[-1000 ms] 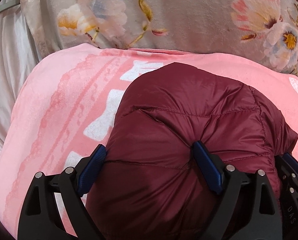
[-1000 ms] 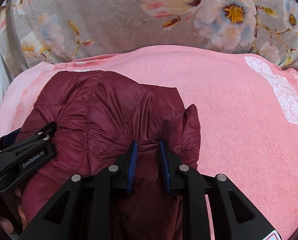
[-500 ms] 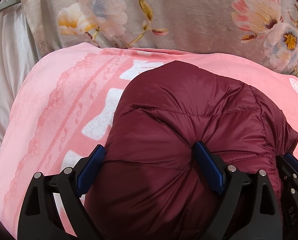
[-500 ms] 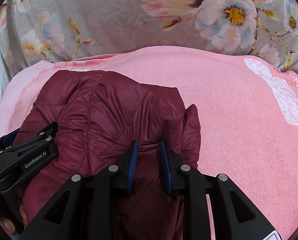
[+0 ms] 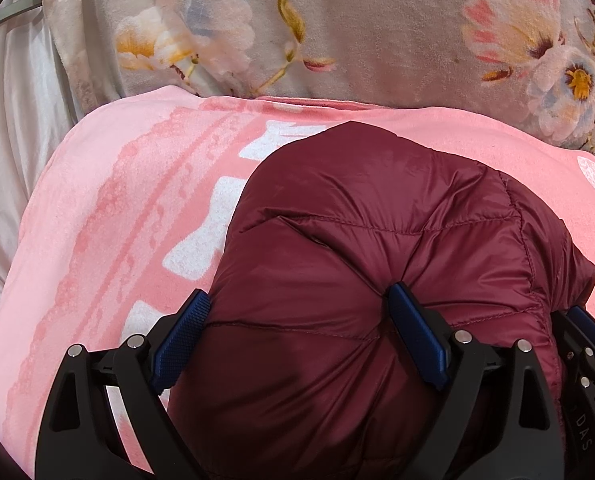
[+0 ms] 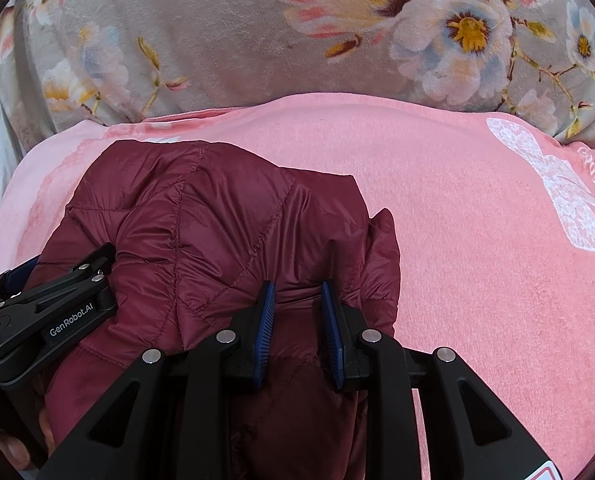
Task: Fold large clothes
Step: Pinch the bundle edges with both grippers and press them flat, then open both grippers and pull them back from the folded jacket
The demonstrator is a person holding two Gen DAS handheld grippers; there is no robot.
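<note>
A maroon quilted puffer jacket lies bunched on a pink blanket. It also shows in the right wrist view. My left gripper has its jaws wide apart around a thick fold of the jacket, and the pads press into the fabric. My right gripper is shut on a narrower fold at the jacket's right edge. The left gripper's body shows at the left of the right wrist view.
The pink blanket has white prints and spreads to the right. Behind it lies a grey floral plush cover. A white satin sheet lies at the far left.
Almost nothing has moved; both grippers keep the same hold on the jacket.
</note>
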